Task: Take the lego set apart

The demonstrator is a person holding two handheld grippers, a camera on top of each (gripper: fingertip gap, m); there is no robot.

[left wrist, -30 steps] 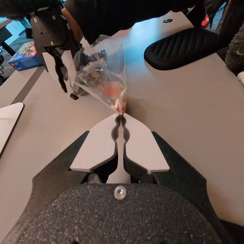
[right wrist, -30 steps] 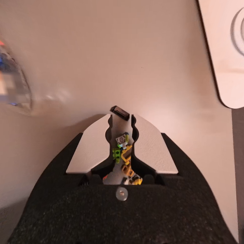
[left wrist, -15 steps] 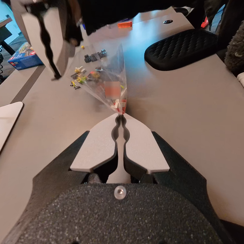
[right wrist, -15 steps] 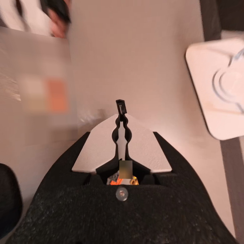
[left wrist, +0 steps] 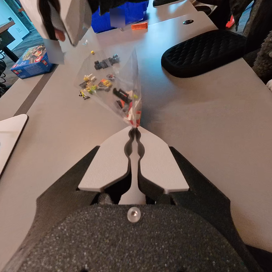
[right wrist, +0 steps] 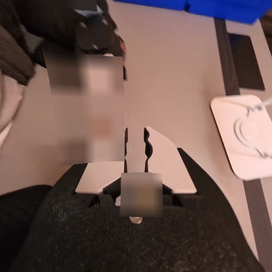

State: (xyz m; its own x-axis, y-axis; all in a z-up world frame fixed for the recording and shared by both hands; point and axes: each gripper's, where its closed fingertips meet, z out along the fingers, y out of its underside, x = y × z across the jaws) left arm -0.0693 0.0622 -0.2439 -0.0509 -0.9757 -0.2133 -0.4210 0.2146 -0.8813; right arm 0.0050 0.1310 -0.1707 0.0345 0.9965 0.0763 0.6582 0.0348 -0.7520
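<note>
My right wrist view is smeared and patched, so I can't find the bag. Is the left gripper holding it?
Observer: Yes. The left gripper is shut on one corner of the clear bag.
Operator: Anything inside?
Observer: Red, white and black pieces sit near the pinched corner.
Operator: Any loose ones?
Observer: Yes. A black cluster and yellow-green bits lie on the table by the bag's far end.
</note>
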